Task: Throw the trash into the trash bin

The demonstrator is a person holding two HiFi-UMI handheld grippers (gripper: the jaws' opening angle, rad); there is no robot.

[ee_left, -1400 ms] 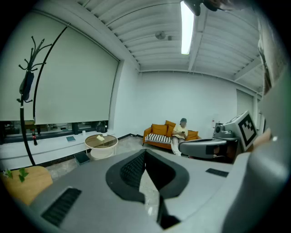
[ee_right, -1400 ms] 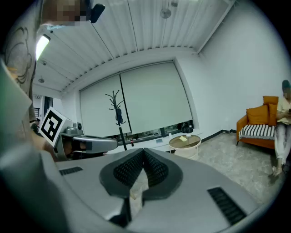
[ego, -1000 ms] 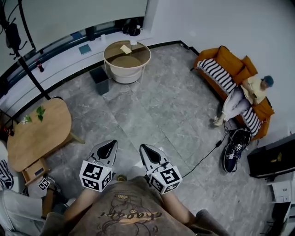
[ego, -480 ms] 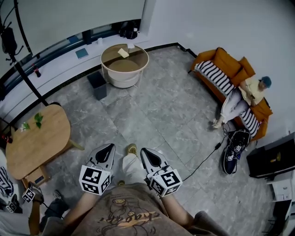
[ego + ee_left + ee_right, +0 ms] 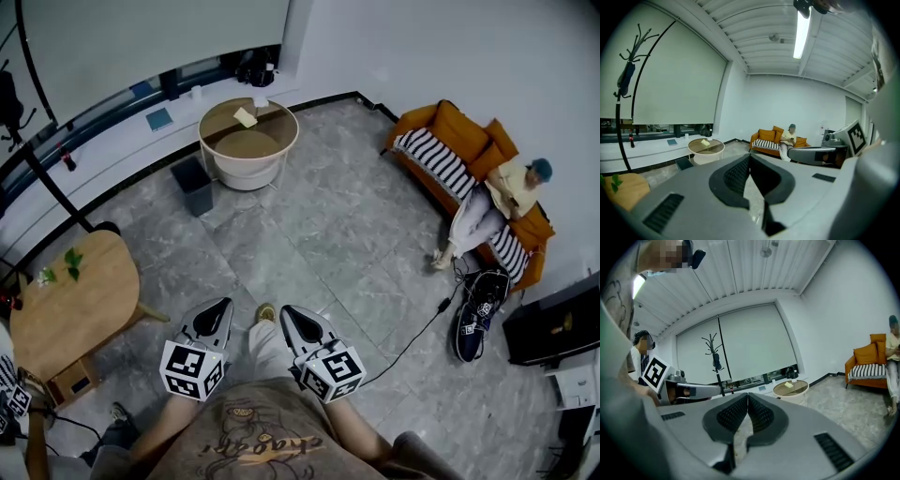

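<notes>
A pale yellow piece of trash lies on the glass top of a round white side table at the far wall. A dark square bin stands on the floor just left of that table. Both grippers are held low in front of the person, far from the table. My left gripper is shut and empty, and my right gripper is shut and empty too. In the left gripper view the trash and the bin show far beyond the closed tips. The right gripper view shows the trash past its tips.
A wooden oval table with a small plant stands at the left. An orange sofa with a seated person is at the right, with a cable and a bag on the floor. A coat stand rises by the window.
The person has stepped forward: a leg and shoe now show between the grippers, and the wooden table has slid down and left in view. Both grippers stay shut.
</notes>
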